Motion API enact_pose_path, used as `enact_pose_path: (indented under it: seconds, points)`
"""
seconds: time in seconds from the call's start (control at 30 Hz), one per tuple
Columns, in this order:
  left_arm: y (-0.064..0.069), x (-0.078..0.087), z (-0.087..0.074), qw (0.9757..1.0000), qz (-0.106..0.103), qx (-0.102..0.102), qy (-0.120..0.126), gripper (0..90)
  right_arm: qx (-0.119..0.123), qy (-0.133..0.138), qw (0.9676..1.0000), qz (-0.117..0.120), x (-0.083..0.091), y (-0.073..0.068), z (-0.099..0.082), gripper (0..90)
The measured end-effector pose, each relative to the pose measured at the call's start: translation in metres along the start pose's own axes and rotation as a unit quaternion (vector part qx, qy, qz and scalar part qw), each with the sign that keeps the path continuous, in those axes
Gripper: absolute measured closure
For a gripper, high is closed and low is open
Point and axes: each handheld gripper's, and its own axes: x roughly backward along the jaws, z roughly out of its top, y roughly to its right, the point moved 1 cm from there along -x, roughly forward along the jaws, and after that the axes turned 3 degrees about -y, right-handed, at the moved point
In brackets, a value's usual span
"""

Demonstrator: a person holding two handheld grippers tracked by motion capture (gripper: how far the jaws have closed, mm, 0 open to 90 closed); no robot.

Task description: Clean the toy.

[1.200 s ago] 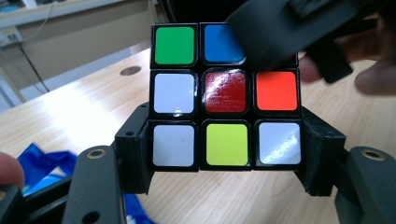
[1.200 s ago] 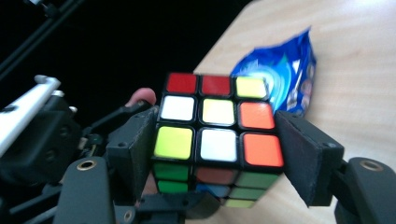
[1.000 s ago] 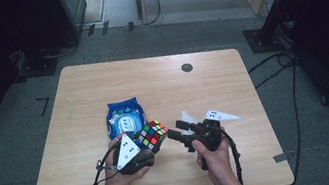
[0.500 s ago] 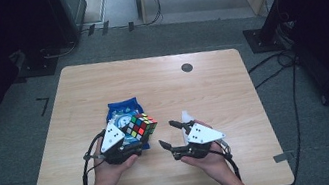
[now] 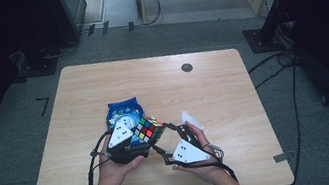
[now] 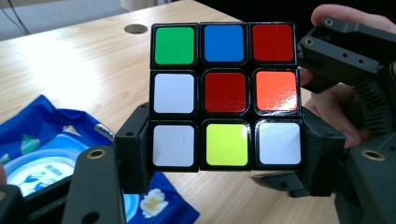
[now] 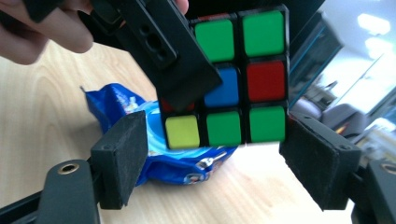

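From the high view, my left gripper [image 5: 137,145] holds the multicoloured plastic puzzle cube [image 5: 148,128] above the pale wooden table [image 5: 203,91], just in front of the crumpled blue snack packet [image 5: 122,112], while my right gripper [image 5: 167,144] sits close to the cube's right. In the left gripper view, my jaws clamp the cube's [image 6: 225,95] bottom row on both sides. In the right gripper view, my jaws have just been opening; their pads flank the cube's [image 7: 233,77] lower edge with gaps on each side.
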Motion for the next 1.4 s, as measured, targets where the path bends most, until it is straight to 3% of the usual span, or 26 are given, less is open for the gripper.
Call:
enact_pose_path:
  seconds: [0.17,0.3,0.33,0.43,0.6,0.7,0.83,1.03,1.27,1.4]
  points:
    - [0.005,-0.003,0.0,0.9999,-0.014,0.004,-0.005,33.9,0.032,0.003,0.999,-0.032,-0.001,-0.003,0.002,32.9]
    - [0.003,-0.004,0.0,0.9993,-0.029,0.025,0.002,33.6,0.012,-0.003,0.9996,-0.026,0.001,-0.003,0.002,34.5]
    - [0.002,-0.003,0.0,0.9991,-0.033,0.027,0.007,33.3,0.003,-0.004,0.9997,-0.024,0.002,-0.003,0.002,34.6]
    - [0.001,0.001,0.002,0.9975,-0.048,0.041,0.03,29.0,-0.057,0.001,0.9983,-0.01,0.002,0.0,0.001,34.7]
    - [-0.003,0.008,0.002,0.9951,-0.06,0.052,0.059,22.8,-0.144,-0.002,0.9896,-0.006,0.002,0.007,-0.007,34.7]
    - [-0.006,0.011,0.0,0.9944,-0.056,0.054,0.073,21.8,-0.163,-0.004,0.9865,-0.015,0.004,0.012,-0.008,34.7]
    - [-0.01,0.01,-0.002,0.994,-0.05,0.066,0.072,21.9,-0.181,0.0,0.983,-0.027,0.007,0.018,-0.008,34.7]
    - [-0.009,0.008,-0.003,0.9914,-0.065,0.08,0.08,22.4,-0.189,0.0,0.9814,-0.032,0.011,0.021,-0.012,34.6]
    - [0.003,0.0,-0.001,0.9946,-0.049,0.067,0.062,21.8,-0.171,0.0,0.9852,-0.015,0.007,0.006,-0.006,34.6]
    - [0.008,0.0,-0.001,0.9972,-0.015,0.052,0.051,28.8,-0.161,-0.001,0.9868,-0.011,0.006,0.0,-0.003,34.6]
